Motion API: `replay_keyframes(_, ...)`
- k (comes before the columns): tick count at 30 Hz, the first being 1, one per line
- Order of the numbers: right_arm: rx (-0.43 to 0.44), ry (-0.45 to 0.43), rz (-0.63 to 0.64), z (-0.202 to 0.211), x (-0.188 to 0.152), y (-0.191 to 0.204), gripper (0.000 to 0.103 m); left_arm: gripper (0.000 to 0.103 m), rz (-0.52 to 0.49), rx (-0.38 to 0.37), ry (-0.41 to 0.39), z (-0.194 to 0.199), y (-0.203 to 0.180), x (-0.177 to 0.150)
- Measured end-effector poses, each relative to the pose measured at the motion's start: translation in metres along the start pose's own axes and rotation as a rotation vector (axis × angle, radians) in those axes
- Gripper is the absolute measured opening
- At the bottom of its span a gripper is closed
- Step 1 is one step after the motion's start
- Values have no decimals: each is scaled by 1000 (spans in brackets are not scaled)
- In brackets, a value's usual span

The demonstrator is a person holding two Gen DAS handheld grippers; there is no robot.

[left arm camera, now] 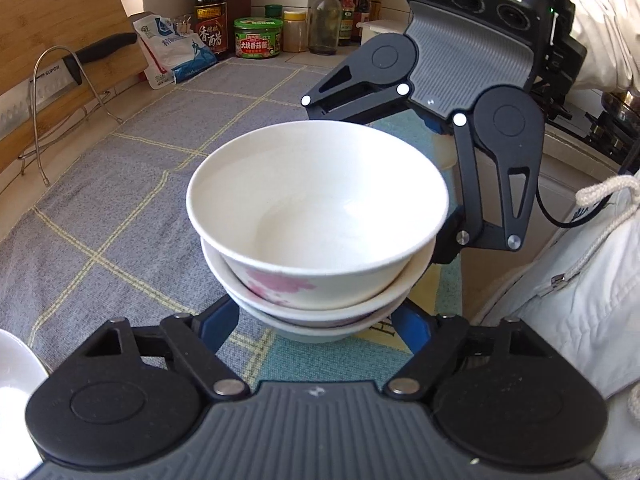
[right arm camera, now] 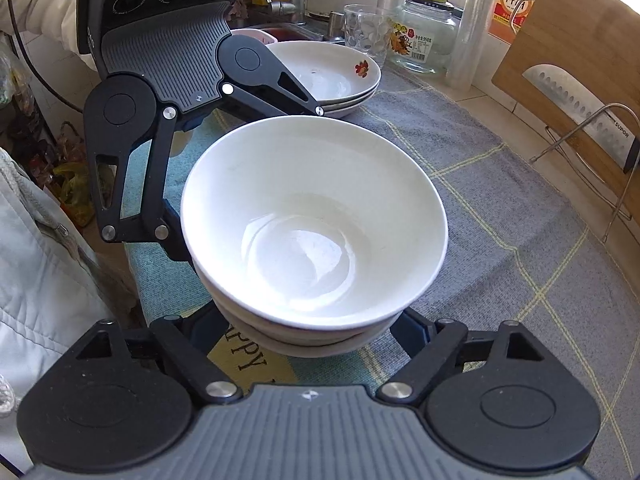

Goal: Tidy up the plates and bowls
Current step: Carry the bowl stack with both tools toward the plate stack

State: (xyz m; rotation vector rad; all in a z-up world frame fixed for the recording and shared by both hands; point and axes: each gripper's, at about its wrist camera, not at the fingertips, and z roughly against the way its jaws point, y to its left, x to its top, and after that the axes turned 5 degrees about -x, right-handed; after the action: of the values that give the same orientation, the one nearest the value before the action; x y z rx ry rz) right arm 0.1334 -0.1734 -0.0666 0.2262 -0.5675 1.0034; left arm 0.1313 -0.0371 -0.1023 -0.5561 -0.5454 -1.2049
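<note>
Blue fingers [left arm camera: 222,316] of the left tool [left arm camera: 318,322] stood part-way spread on either side of a stack of white bowls [left arm camera: 316,200], low against its bottom bowls. Their tips were hidden under the rims, so I could not tell whether the pads pressed on the china. The right tool [right arm camera: 316,330] faced it from the opposite side, its own dark blue fingers [right arm camera: 416,328] flanking the same stack in the same manner. Its contact was hidden too, so its hold could not be judged either.

The stack appeared to be three nested bowls. The top one was empty and glossy inside and bore a pink floral mark [left arm camera: 276,284] on its outer wall. It was over a turquoise mat [left arm camera: 320,360] with dark lettering, which lay on a grey checked cloth [left arm camera: 120,200] covering the tabletop.

Farther off on the cloth, beyond the left tool, sat a pile of white plates [right arm camera: 332,72] with a red flower print, with a clear glass [right arm camera: 366,32] and a glass jar [right arm camera: 424,36] behind it. A cleaver [right arm camera: 576,108] rested in a wire rack against a wooden cutting board [right arm camera: 580,28]. At the back wall stood a dark sauce bottle [left arm camera: 210,12], a green-lidded tub [left arm camera: 257,38] and a white and blue bag [left arm camera: 172,48]. A person's pale jacket [left arm camera: 560,280] filled the near edge.
</note>
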Motion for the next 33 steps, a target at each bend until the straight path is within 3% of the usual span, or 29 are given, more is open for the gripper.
replay_keyframes(18,39,1,-31,-3,-2,-5,89,83,-26,-25,40,-3,7,6)
replay_keyframes(33,71,2,-20,-1,2,-14,89,83,6,13,35,1,3,11)
